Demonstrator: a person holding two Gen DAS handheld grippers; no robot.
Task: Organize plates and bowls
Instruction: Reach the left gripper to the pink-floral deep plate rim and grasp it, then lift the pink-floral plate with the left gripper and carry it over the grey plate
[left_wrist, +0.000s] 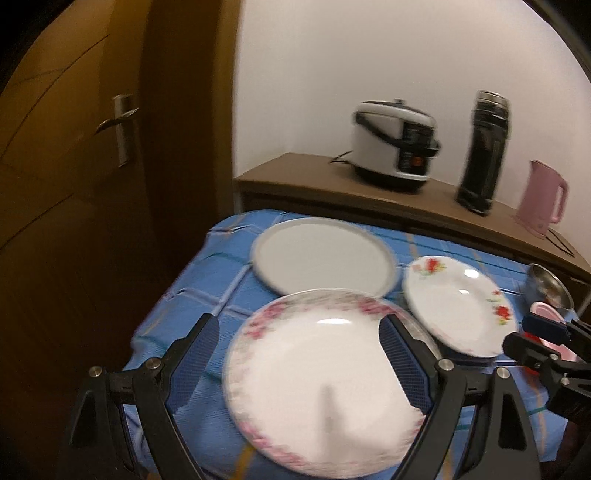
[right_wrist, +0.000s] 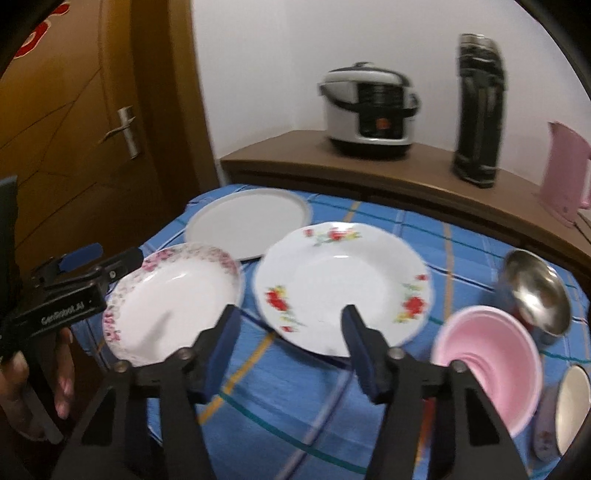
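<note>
A pink-flowered plate (left_wrist: 321, 387) (right_wrist: 173, 299) lies at the near left of the blue checked tablecloth (right_wrist: 369, 398). My left gripper (left_wrist: 295, 328) (right_wrist: 107, 254) stands open over it, its right finger crossing the plate's rim, with no pad pressing on it. Right of that plate is a red-flowered plate (right_wrist: 343, 284) (left_wrist: 458, 306). My right gripper (right_wrist: 291, 321) (left_wrist: 532, 334) hovers open at this plate's near edge, gripping nothing. A plain grey round plate (right_wrist: 247, 221) (left_wrist: 321, 254) sits behind both. At the right are a pink bowl (right_wrist: 487, 365), a steel bowl (right_wrist: 535, 291) and a white bowl (right_wrist: 569, 413).
Behind the table runs a wooden sideboard (right_wrist: 295, 155) with a rice cooker (right_wrist: 369, 110), a dark thermos (right_wrist: 480, 110) and a pink kettle (right_wrist: 565, 173). A brown door (left_wrist: 74, 166) stands to the left. A hand (right_wrist: 62, 376) holds the left gripper's handle.
</note>
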